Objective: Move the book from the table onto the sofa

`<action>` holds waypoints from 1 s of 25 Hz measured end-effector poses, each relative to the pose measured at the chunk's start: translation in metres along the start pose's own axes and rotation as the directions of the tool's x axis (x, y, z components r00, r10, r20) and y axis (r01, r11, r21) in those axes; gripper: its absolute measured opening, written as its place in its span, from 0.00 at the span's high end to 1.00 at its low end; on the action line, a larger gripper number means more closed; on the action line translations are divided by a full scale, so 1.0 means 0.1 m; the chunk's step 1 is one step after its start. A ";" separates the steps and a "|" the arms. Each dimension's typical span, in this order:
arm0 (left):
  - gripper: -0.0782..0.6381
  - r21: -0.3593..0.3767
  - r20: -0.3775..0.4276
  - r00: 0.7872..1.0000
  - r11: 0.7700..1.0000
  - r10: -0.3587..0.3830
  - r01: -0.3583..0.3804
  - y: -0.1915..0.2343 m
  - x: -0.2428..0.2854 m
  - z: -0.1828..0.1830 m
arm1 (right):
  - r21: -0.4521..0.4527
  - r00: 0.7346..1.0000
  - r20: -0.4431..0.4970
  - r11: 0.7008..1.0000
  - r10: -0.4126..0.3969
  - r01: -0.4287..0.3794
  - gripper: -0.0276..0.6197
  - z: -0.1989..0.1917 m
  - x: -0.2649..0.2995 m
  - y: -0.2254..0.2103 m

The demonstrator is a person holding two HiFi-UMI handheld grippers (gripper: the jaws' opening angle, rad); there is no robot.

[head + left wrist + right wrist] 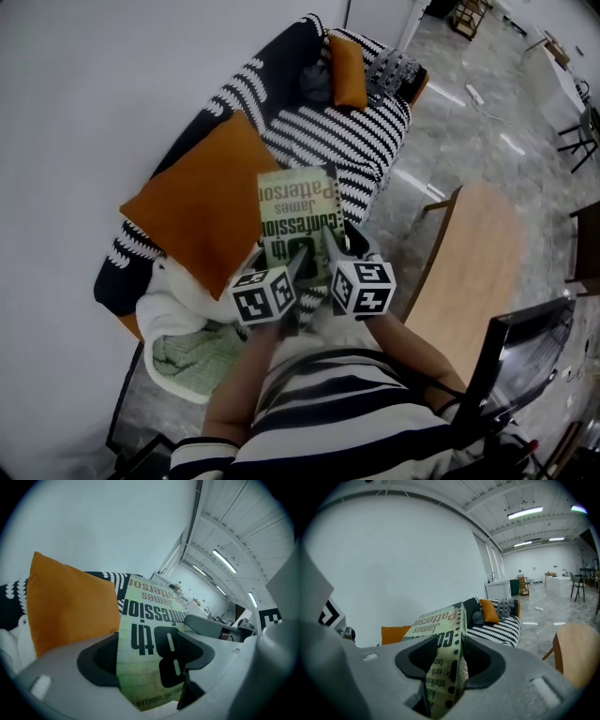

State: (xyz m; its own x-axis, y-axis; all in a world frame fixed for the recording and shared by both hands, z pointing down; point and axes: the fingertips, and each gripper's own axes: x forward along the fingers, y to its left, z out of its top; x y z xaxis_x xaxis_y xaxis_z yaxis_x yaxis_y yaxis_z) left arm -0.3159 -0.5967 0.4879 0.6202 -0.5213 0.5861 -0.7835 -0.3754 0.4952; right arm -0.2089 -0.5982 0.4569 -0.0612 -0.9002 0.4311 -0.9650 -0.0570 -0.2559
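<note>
Before the sofa [323, 131], we hold the book [298, 211], left gripper [147, 656] and right gripper [449, 660] both clamped on its near end: probably light, somewhat floppy.

Bright, even light from ceiling lamps [525, 513] far to the right leaves white glare streaks on the glossy floor [469, 159]. Shadows are soft. All views bend at the edges; both gripper views have dark corners. The near end of the book [145, 667] looks slightly blurred.
</note>
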 end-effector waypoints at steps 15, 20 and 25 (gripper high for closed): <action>0.36 -0.016 -0.018 0.999 0.999 0.039 -0.039 -0.09 0.96 0.48 | 0.026 0.999 -0.039 0.999 0.024 -0.023 0.70 0.34 0.86 -0.65; 0.36 -0.024 -0.034 0.999 0.999 0.043 -0.043 -0.11 1.34 0.62 | 0.035 0.998 -0.061 0.999 0.022 -0.020 0.70 0.42 1.17 -0.91; 0.36 -0.025 -0.060 0.997 0.998 0.048 -0.050 -0.07 1.66 0.71 | 0.049 0.996 -0.082 0.999 0.019 -0.015 0.70 0.43 1.46 -1.10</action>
State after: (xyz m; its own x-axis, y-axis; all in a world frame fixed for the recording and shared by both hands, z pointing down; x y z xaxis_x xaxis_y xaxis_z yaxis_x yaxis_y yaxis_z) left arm -0.2099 -0.7345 0.5361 0.5829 -0.4916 0.6469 -0.8122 -0.3296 0.4814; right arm -0.1008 -0.7413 0.5107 -0.1003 -0.8627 0.4957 -0.9503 -0.0645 -0.3045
